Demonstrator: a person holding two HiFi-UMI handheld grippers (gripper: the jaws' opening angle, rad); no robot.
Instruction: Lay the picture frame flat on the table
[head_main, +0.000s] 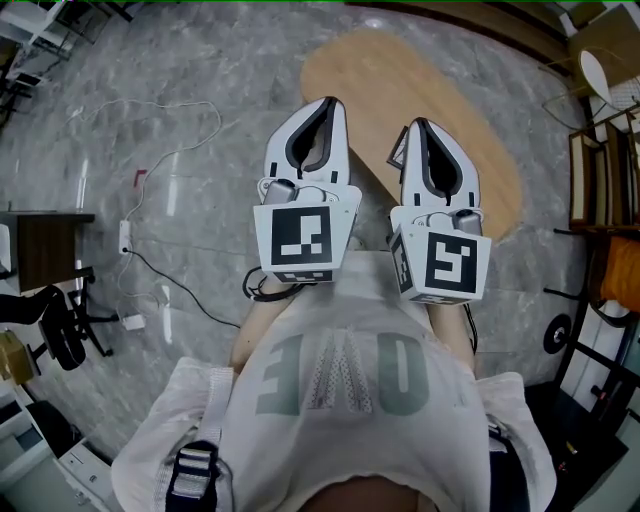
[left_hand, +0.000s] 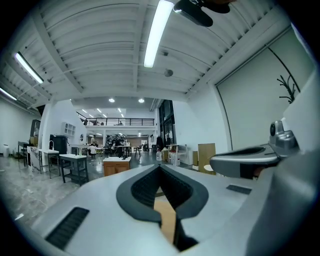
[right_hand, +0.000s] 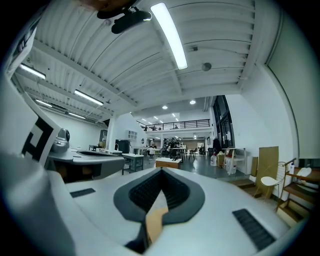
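Note:
No picture frame shows in any view. I hold both grippers side by side in front of my chest, pointing level into the room, above the near end of an oval wooden table (head_main: 440, 110). The left gripper (head_main: 327, 101) has its jaws together with nothing between them, and its own view shows the tips meeting (left_hand: 160, 166). The right gripper (head_main: 418, 122) is likewise shut and empty (right_hand: 161, 170). Each gripper's body appears at the edge of the other's view.
Grey marble floor surrounds the table. A white cable and power strip (head_main: 125, 235) lie on the floor at left, beside a black chair (head_main: 60, 330). Wooden shelving (head_main: 600, 180) stands at right. The gripper views show a large hall with distant tables and a wooden cabinet (left_hand: 117, 165).

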